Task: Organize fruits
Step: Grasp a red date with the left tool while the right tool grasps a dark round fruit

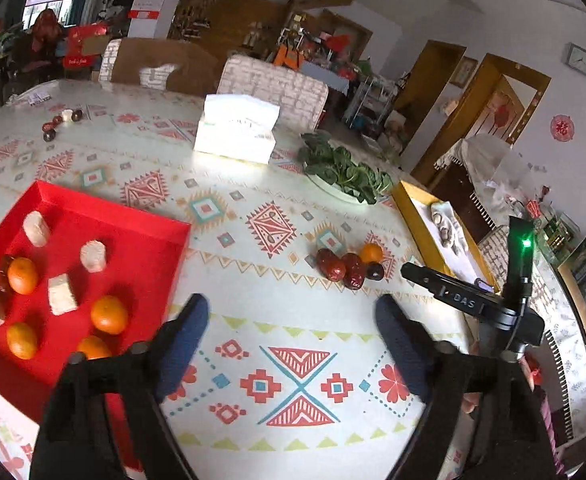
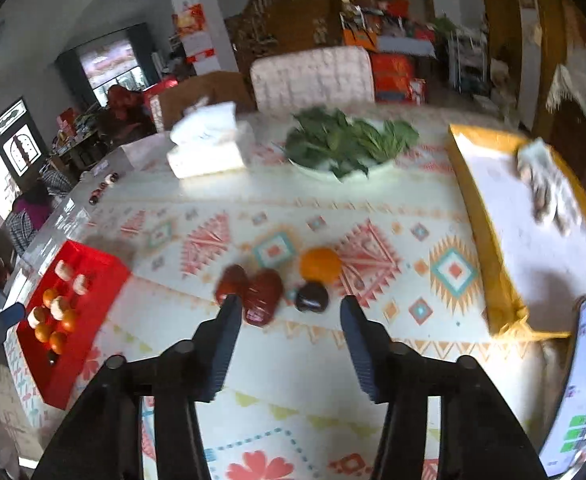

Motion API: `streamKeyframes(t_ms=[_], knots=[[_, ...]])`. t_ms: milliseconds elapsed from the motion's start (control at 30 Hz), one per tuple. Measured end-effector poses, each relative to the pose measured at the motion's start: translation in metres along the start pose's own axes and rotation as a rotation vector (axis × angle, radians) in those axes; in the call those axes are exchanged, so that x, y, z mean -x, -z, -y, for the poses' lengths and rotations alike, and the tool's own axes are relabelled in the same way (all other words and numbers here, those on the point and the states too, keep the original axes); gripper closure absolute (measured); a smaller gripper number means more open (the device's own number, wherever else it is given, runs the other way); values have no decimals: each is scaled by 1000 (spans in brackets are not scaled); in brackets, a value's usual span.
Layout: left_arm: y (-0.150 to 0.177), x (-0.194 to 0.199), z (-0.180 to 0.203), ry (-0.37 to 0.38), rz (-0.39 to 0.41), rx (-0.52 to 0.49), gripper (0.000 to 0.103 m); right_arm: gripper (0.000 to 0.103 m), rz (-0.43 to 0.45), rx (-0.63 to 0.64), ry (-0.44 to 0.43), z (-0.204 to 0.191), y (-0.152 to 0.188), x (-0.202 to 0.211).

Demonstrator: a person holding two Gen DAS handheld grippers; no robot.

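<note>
While both grippers hang over the patterned tablecloth [image 1: 253,184], the items stand as follows.

Left gripper [image 1: 293,312]: jaws wide apart, nothing between them; lower centre of the left wrist view.
Right gripper [image 2: 287,312]: jaws apart, nothing clamped; lower centre of the right wrist view.
Loose fruit pile: two red dates [image 2: 253,290], one dark plum [image 2: 312,297] and one orange [image 2: 320,265], clustered and touching, mid-frame in the right wrist view.
Pile relative to right jaws: just beyond the fingertips; the dates lie by the left fingertip, the plum in the gap's line, the orange behind it.
Pile relative to left jaws: ahead and toward the right fingertip, well apart from it.
Red tray [image 1: 149,236]: left side of the left wrist view; holds several oranges [image 1: 109,314] and white chunks [image 1: 61,294].
Yellow tray [image 2: 481,216]: right edge of the right wrist view.
Plate of greens [image 2: 349,140]: upper centre.
Tissue box [image 1: 237,134]: upper centre, left of the greens.
Far fruit group [image 1: 59,120]: upper left, small, blurred.
</note>
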State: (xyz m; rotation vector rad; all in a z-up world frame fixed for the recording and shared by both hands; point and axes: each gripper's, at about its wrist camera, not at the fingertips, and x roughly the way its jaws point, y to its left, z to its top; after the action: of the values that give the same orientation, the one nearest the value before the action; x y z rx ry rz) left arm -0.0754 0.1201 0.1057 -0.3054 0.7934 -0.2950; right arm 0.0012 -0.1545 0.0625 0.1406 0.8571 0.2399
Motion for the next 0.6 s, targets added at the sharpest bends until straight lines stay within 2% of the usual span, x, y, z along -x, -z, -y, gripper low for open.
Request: streamKeyframes(t_ms=[67,100,267,467,600], knots=[[-1,-8,-1,4,-22,7,48,50,-6,-37,-9,9,2,-11],[-1,-10,-2,3,-28,10,53,50,-7,-52,-12,13,2,-16],[-5,-24,-3,-15,-35,13,54,50,-13,-57,20,17,-1,-39],[-11,-58,2,-15,-71,34,54,51,-28,-55,6,22,2,-56],[-16,-87,9,11,-100,57,53,63,-56,-29,6,16,5,-67]])
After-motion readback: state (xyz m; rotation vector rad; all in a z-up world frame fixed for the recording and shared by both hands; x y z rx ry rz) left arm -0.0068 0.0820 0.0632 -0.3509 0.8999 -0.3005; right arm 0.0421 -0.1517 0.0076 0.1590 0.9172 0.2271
